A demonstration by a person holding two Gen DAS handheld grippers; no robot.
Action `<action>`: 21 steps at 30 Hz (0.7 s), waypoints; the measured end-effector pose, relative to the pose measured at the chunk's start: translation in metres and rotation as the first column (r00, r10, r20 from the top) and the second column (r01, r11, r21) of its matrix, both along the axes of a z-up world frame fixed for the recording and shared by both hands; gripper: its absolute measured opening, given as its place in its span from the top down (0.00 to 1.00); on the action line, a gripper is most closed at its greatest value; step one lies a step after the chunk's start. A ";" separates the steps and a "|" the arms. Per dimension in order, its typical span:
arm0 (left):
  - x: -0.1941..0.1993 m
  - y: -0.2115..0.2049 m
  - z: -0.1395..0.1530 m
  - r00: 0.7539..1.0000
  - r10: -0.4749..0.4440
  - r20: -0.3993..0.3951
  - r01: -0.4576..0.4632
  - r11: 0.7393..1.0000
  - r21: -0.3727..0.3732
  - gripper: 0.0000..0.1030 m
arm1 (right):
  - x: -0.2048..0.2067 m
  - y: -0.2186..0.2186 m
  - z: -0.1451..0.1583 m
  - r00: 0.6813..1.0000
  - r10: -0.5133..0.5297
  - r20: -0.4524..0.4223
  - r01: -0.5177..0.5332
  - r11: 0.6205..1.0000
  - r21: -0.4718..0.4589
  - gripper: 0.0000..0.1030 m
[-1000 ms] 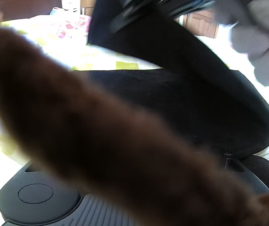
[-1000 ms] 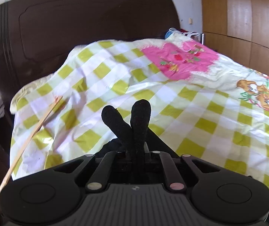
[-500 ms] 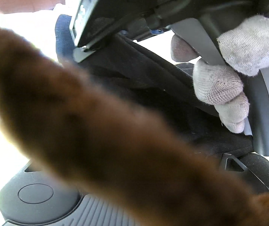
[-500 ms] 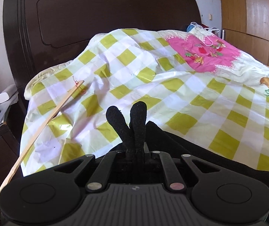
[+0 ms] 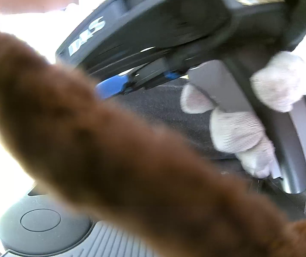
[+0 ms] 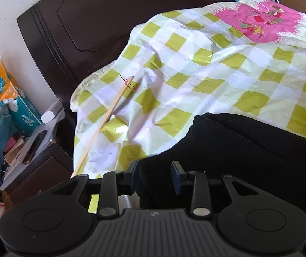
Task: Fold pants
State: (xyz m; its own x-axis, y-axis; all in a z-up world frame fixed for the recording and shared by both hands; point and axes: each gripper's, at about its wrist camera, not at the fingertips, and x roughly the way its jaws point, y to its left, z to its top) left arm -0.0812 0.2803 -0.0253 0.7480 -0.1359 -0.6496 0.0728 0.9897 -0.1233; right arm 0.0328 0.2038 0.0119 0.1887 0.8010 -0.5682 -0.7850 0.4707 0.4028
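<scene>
The black pants (image 6: 249,150) lie on the checked bedspread (image 6: 195,75), with a rounded folded edge toward the headboard. My right gripper (image 6: 155,171) is open just over the pants' near edge, black cloth between its spread jaws but not pinched. In the left wrist view a blurred brown fuzzy shape (image 5: 110,150) covers most of the frame and hides the left gripper's fingers. Behind it, the right gripper's body (image 5: 174,21) hangs over the pants (image 5: 159,111), held by a hand in a white glove (image 5: 238,132).
A thin wooden stick (image 6: 107,115) leans across the bed's left side. The dark headboard (image 6: 110,21) stands behind the bed. A cluttered nightstand (image 6: 35,160) with a tissue pack (image 6: 9,98) is at the left. A pink patterned patch (image 6: 260,21) lies at the far right.
My right gripper's jaws have gone from shut to wide apart, letting go of the black cloth. In the left wrist view the right gripper has come much closer.
</scene>
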 end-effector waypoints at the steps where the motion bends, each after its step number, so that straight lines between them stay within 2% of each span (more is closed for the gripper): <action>1: -0.004 0.000 0.004 1.000 0.009 -0.001 -0.009 1.000 0.003 0.17 | -0.002 -0.008 0.005 1.000 -0.003 -0.004 0.003 1.000 0.016 0.54; 4: -0.017 0.001 0.015 0.999 0.038 0.002 -0.038 0.999 0.009 0.17 | -0.001 -0.049 0.020 0.997 -0.073 0.007 0.073 0.997 0.020 0.54; 7: -0.026 0.003 0.029 0.998 0.056 0.038 -0.056 0.998 0.009 0.17 | 0.006 -0.112 0.031 0.975 -0.219 0.037 0.219 0.975 -0.019 0.54; 9: -0.022 -0.001 0.038 0.996 0.047 0.077 -0.048 0.999 0.015 0.17 | 0.010 -0.156 0.033 0.941 -0.333 0.060 0.336 0.940 -0.061 0.54; 11: -0.010 -0.009 0.044 0.993 0.022 0.112 -0.024 0.999 0.021 0.17 | 0.012 -0.200 0.030 0.892 -0.446 0.071 0.451 0.886 -0.106 0.53; 14: 0.019 -0.030 0.043 0.991 -0.022 0.135 0.015 0.999 0.051 0.17 | 0.017 -0.256 0.018 0.808 -0.588 0.028 0.584 0.795 -0.160 0.53; 16: 0.042 -0.037 0.027 0.994 -0.049 0.099 0.042 0.997 0.072 0.17 | 0.018 -0.282 0.005 0.770 -0.638 -0.003 0.626 0.757 -0.188 0.53; 17: 0.053 -0.042 0.017 0.997 -0.071 0.037 0.068 0.995 0.069 0.17 | 0.018 -0.289 -0.001 0.760 -0.649 -0.018 0.635 0.749 -0.191 0.50; 18: 0.062 -0.045 0.005 0.996 -0.085 -0.024 0.087 0.994 0.067 0.17 | 0.019 -0.295 -0.007 0.755 -0.654 -0.046 0.635 0.748 -0.192 0.48; 19: 0.065 -0.050 -0.003 0.996 -0.080 -0.046 0.084 0.992 0.091 0.17 | 0.020 -0.300 -0.012 0.751 -0.655 -0.082 0.634 0.750 -0.185 0.48; 21: 0.065 -0.059 -0.007 0.995 -0.092 -0.050 0.098 0.984 0.151 0.16 | 0.021 -0.309 -0.020 0.749 -0.649 -0.131 0.631 0.760 -0.157 0.47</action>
